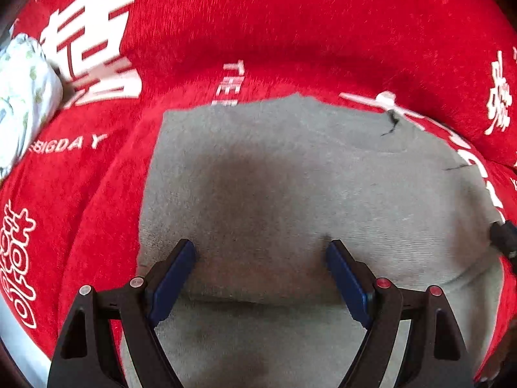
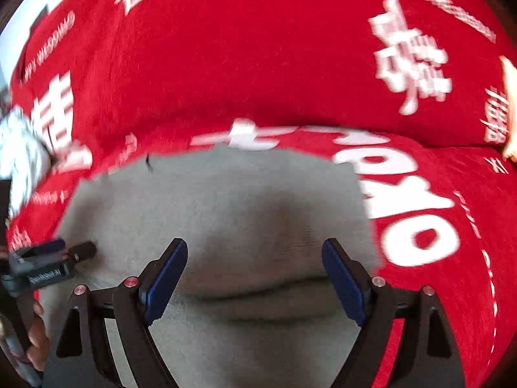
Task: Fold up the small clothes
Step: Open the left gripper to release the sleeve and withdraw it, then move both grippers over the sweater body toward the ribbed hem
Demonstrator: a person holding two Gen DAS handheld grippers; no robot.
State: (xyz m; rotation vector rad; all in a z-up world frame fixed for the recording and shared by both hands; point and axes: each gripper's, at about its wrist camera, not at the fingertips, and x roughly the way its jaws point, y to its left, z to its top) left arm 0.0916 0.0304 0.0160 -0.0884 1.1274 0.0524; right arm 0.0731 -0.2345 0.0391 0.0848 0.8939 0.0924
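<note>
Your left gripper (image 1: pixel 260 252) stands with its jaws spread wide, blue pads (image 1: pixel 173 283) facing each other across a broad gap, and nothing is clamped between them. The tips point down at the grey garment (image 1: pixel 290 168), over the nearer part of it, just beyond a crosswise fold ridge; whether the tips press into the cloth you cannot tell from this view.

Your right gripper (image 2: pixel 255 252) is equally wide, its blue pads (image 2: pixel 163 286) apart with only grey cloth showing between them, unpinched. It too is aimed down at the garment's near part, above a soft crease that runs across.

The grey garment lies flat on the red blanket (image 1: pixel 290 32), which carries large white lettering. Its far edge meets a raised roll of the blanket. A small dark thread mark sits near the garment's far edge.

In the right wrist view, the left gripper appears at the garment's left edge, with your fingers (image 2: pixel 37 339) wrapped on its handle. A pale patterned cloth bundle (image 1: pixel 22 93) rests on the blanket, well apart from the garment, to its far left.
</note>
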